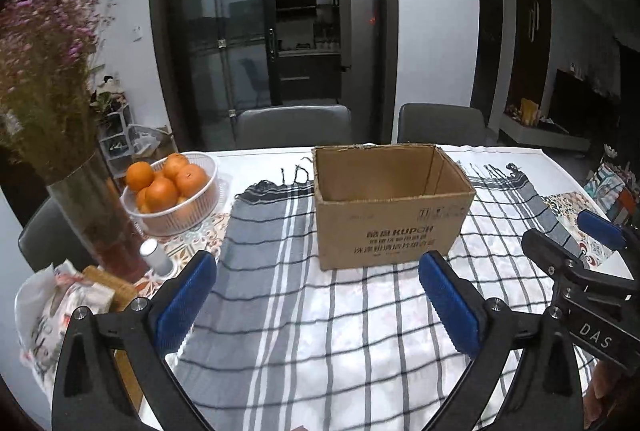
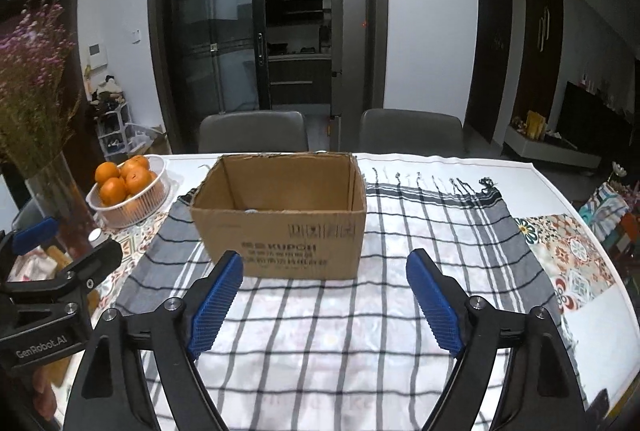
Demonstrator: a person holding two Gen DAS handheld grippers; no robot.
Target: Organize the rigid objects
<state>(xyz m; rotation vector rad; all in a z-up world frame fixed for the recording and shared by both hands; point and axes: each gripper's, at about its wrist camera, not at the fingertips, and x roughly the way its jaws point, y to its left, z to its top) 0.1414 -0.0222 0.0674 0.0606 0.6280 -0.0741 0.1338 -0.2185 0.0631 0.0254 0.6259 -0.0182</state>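
— Checked cloth (image 2: pixel 360 311) covered most of the table (image 2: pixel 592 315), grey and white with black lines. Probably laid there as a work surface.

— And the cardboard box (image 2: pixel 280 227)?

— It stood upright in the middle of the cloth, top open, printed side toward both cameras. That suited dropping things in from above. Something pale lay at the bottom in the right wrist view, but too little showed to name it.

— What else was on the table?

— Off to the left, clear of the cloth's centre: a glass vase (image 1: pixel 96 219) of dried purple flowers, then a white basket (image 1: pixel 176 211) of oranges (image 1: pixel 160 193), then a small white-capped bottle (image 1: pixel 154 255) just beside the vase. A bag of packets (image 1: pixel 56 311) sat nearest.

— The tongs?

— The left gripper (image 1: pixel 316 305) and right gripper (image 2: pixel 324 301) both hung released, jaws spread wide, grasping nothing, aimed at the box from the near side. I would judge no rigid item had yet been picked.
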